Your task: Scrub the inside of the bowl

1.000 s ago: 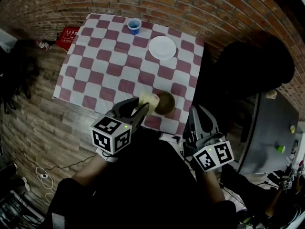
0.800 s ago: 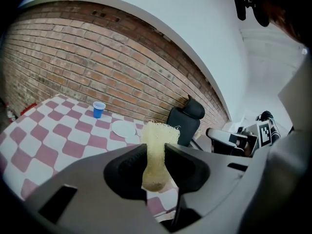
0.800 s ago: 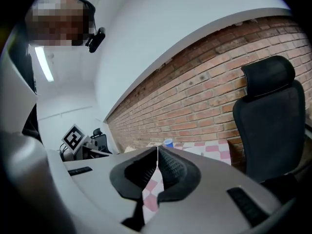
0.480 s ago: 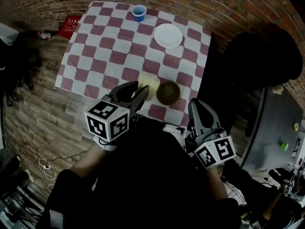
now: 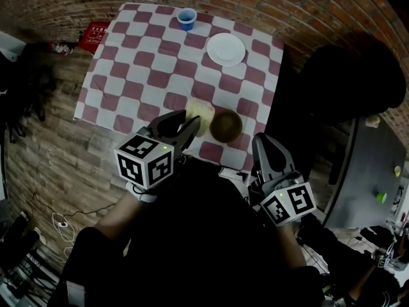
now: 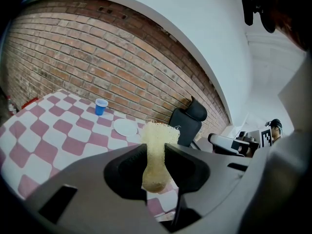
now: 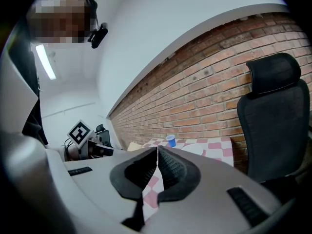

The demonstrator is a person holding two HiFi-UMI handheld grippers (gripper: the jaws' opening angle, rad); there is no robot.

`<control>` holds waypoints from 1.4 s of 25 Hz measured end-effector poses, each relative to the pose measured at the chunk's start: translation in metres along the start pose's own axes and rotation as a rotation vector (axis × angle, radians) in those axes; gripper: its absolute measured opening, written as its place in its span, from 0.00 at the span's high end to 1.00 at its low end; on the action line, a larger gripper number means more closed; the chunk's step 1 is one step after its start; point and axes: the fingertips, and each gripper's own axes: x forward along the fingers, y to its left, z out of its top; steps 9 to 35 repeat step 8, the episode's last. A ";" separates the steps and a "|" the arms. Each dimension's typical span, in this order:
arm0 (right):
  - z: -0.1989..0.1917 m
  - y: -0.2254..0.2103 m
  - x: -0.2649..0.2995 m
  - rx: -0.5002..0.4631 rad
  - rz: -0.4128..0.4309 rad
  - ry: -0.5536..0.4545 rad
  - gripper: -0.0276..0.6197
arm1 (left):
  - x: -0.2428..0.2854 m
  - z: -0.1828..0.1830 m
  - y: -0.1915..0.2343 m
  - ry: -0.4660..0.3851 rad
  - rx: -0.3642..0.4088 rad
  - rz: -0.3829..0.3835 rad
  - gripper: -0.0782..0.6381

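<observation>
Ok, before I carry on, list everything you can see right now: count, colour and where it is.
table: one, red-and-white checked cloth, against the brick wall
bowl: one, brown, near the table's front edge
sponge: one, pale yellow, between the left gripper's jaws, just left of the bowl in the head view
plate: one, white, behind the bowl
cup: one, blue, at the table's far edge
office chair: one, black, right of the table
red item: one, on the floor off the table's far left corner; too small to identify
left gripper: grey and black, shut on the sponge
right gripper: grey and black, jaws together, empty, short of the table
</observation>
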 end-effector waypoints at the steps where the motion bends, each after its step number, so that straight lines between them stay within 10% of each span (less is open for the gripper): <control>1: 0.000 0.000 0.000 0.000 -0.001 0.001 0.91 | 0.000 0.000 0.000 0.000 0.001 -0.001 0.73; 35: -0.004 0.002 0.001 0.007 0.003 0.006 0.91 | 0.002 -0.005 -0.001 0.011 0.001 -0.010 0.73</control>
